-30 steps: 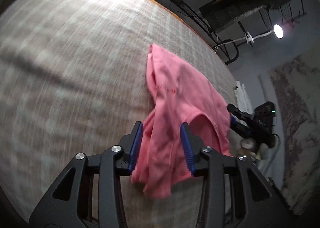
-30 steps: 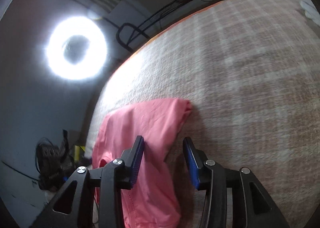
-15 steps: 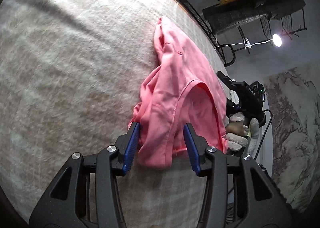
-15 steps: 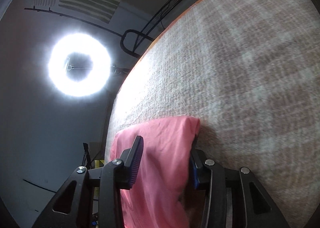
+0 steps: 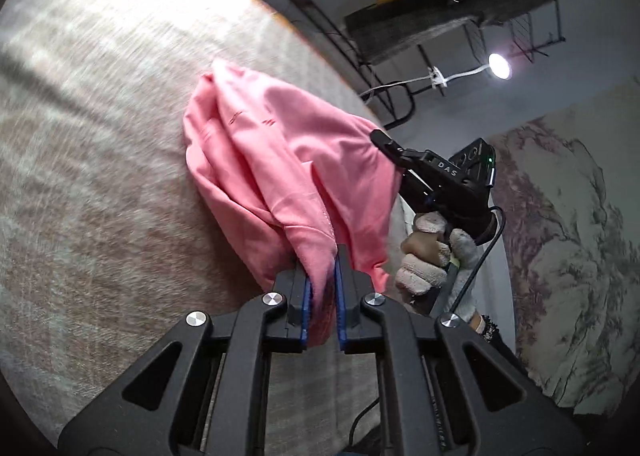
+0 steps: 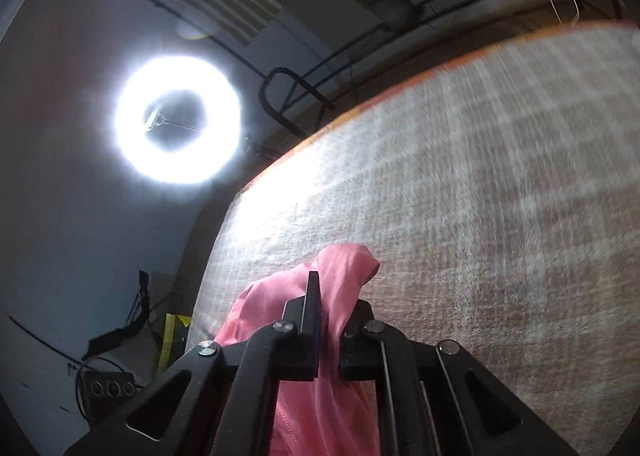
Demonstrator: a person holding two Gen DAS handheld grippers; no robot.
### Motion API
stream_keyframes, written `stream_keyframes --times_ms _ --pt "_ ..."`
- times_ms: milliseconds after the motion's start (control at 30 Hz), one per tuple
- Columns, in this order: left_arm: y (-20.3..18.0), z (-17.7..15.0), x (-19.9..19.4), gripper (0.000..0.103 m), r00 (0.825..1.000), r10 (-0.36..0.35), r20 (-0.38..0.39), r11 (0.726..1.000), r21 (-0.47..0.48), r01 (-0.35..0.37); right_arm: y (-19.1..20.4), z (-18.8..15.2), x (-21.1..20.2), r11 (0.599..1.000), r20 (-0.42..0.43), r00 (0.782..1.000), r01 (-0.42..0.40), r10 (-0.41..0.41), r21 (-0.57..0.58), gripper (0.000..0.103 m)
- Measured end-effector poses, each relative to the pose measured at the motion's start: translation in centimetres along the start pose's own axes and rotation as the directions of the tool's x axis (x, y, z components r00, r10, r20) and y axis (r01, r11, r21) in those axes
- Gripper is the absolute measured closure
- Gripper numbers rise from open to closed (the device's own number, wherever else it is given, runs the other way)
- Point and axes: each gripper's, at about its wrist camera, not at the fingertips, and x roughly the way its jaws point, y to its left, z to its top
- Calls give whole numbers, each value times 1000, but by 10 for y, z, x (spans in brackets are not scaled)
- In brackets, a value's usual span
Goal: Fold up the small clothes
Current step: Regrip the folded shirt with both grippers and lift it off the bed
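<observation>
A small pink garment (image 5: 280, 160) is lifted off the beige checked table cover (image 5: 100, 176). My left gripper (image 5: 322, 296) is shut on its near hem, cloth pinched between the blue pads. My right gripper (image 6: 329, 332) is shut on another edge of the same pink garment (image 6: 344, 276), which bunches up between the jaws. In the left wrist view the right gripper (image 5: 384, 140) shows at the garment's right side, held by a gloved hand (image 5: 428, 252).
The table's orange-trimmed far edge (image 6: 400, 96) runs behind the garment. A bright ring light (image 6: 178, 120) stands beyond it, a small lamp (image 5: 500, 66) and a dark shelf (image 5: 440, 8) at the far right. Cables and a yellow item (image 6: 172, 336) lie on the floor.
Both grippers have closed on the pink garment, which was lying between their open jaws. The garment is now raised and bunched between them.
</observation>
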Motion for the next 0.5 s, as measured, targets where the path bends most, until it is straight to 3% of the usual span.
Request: stream_keyframes --times_ms 100,200,233,367,467,500 --pt "-1 1 5 95 996 94 0 993 65 -94 12 2 -7 998 -1 1000 24 -24 -50 100" --pt "22 4 15 95 978 207 -16 978 38 -206 11 -1 -4 995 -13 997 71 -72 -63 100" --pt "33 3 15 95 978 206 -25 978 -11 -206 3 -2 1 996 -23 997 79 -80 -47 100" --pt "46 -1 7 64 969 246 -23 967 -61 -247 -16 -6 1 994 -41 993 108 -109 -18 99" --pt "52 -4 -5 58 963 269 19 960 -89 -266 -29 -3 1 996 -45 995 94 -94 7 89" --pt "58 -5 -5 58 967 255 23 961 -117 -251 -35 -2 1 995 -48 994 98 -97 21 73"
